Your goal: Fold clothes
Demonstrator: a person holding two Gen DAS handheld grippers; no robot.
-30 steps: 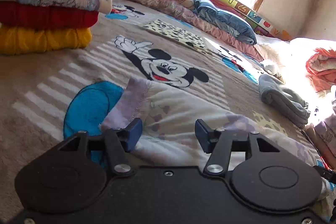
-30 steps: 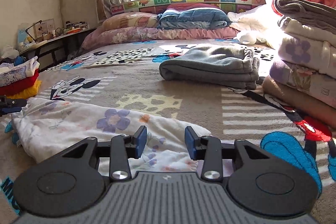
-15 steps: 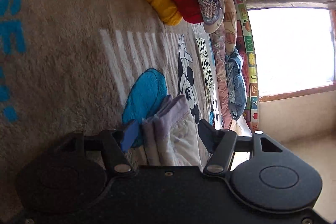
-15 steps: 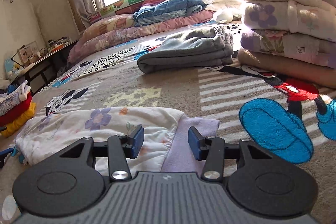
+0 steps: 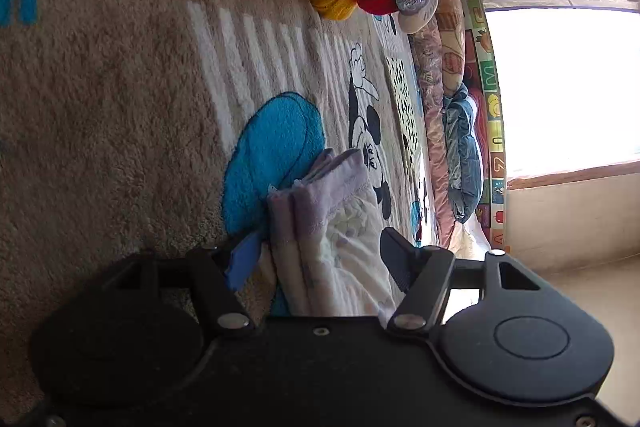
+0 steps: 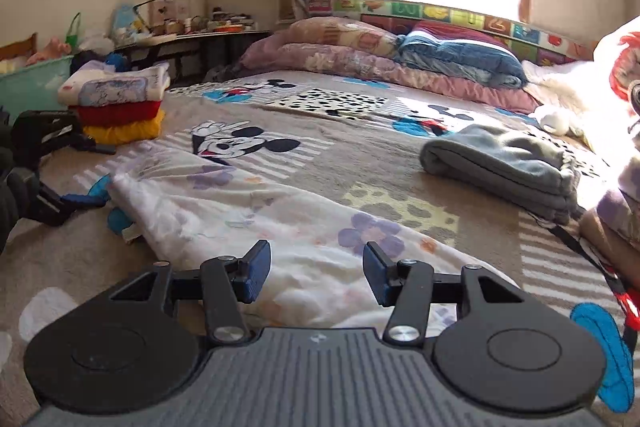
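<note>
Here the left tool (image 5: 320,259) gapes around the garment's (image 6: 256,211) cuff (image 5: 320,195); right tool (image 6: 316,275) open above it, near hem hidden.

Fuzzy plush blanket (image 6: 360,167), soft matt floral cloth garment (image 6: 256,211), matt black plastic right gripper (image 6: 316,273)

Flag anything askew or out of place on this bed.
Nothing damaged or spilled. The floral garment lies rumpled and slanted across the Mickey Mouse blanket, its lilac hem bunched between the open left gripper fingers.
</note>
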